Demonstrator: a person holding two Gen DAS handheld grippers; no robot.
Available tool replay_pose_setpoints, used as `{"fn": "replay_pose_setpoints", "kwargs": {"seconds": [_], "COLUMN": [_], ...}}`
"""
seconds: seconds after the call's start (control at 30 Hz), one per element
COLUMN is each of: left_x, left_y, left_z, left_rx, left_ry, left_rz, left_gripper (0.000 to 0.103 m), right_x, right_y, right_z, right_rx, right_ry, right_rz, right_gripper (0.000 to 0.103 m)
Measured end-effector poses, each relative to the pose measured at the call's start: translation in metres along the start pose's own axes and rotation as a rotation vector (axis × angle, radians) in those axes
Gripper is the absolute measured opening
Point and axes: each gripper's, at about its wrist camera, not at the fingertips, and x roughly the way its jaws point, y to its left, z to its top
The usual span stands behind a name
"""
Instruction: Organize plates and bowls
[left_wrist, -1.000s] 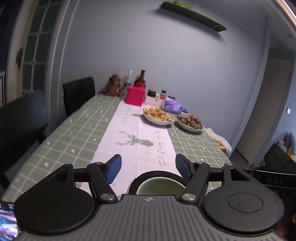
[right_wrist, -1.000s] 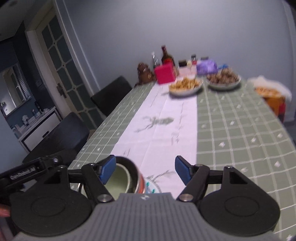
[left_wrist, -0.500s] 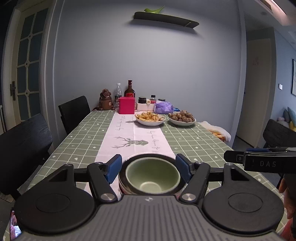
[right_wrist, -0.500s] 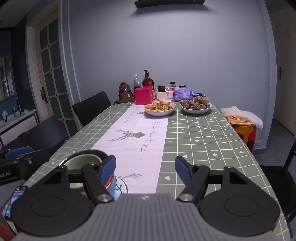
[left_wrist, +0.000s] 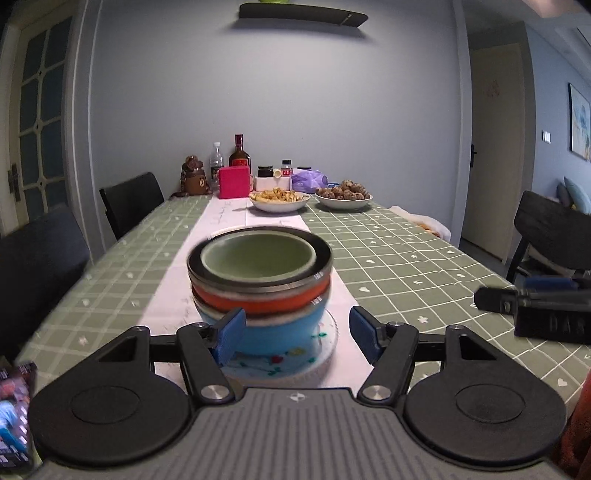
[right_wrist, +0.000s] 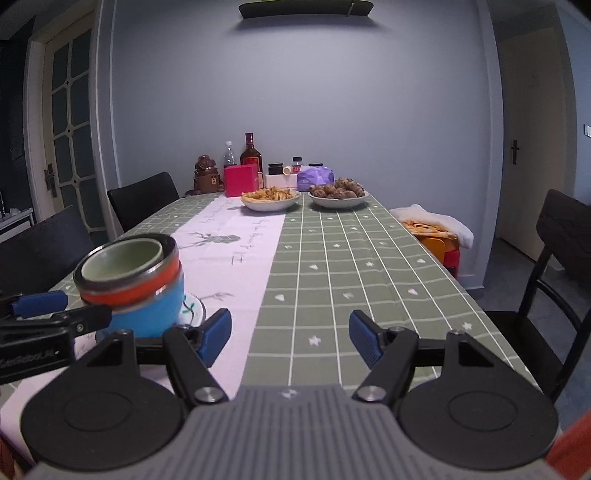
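Note:
A stack of bowls (left_wrist: 258, 291) stands on a white flowered plate (left_wrist: 325, 354) on the table's white runner: a green bowl on top, an orange one with a dark rim under it, a blue one at the bottom. My left gripper (left_wrist: 297, 338) is open, its blue pads level with the blue bowl's sides and apart from it. The stack also shows at the left of the right wrist view (right_wrist: 133, 284). My right gripper (right_wrist: 291, 334) is open and empty over the green cloth, to the right of the stack.
At the far end stand a bowl of fries (left_wrist: 279, 199), a bowl of round brown food (left_wrist: 343, 195), a pink box (left_wrist: 233, 181), bottles and jars. Black chairs (left_wrist: 131, 201) line the left side; another chair (right_wrist: 554, 280) is on the right. A cloth-covered stool (right_wrist: 439, 229) stands beside the table.
The left gripper has dropped from above the stack to the level of the blue bowl and plate. Both views have levelled out. Both grippers stay open.

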Motion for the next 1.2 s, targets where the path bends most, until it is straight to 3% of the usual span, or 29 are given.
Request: {"fn": "replay_pose_setpoints", "kwargs": {"seconds": [0.23,0.4,0.53,1.2], "left_x": [-0.005,-0.003,0.003,0.014], "left_y": [-0.012,-0.015,-0.016,-0.02], "left_z": [-0.014,-0.013,-0.012,-0.015], "left_rx": [0.021,0.011,-0.002,0.007], "left_ry": [-0.026,-0.014,0.042,0.087], "left_rz": [-0.019,-0.021,-0.036,-0.008], "left_gripper": [0.074,0.089,0.089,0.09], "right_x": [-0.011,-0.014,-0.01,-0.011], "right_y": [0.001,-0.004,-0.01,-0.019], "right_z": [-0.019,-0.022,-0.023,-0.023], "right_rx": [-0.033,-0.01,0.009,0.046], "right_ry": [0.031,0.023,0.033,0.02], "right_rz": [-0.011,-0.031,-0.047,-0.01], "right_gripper": [0.072,0.072,0.072,0.073]}}
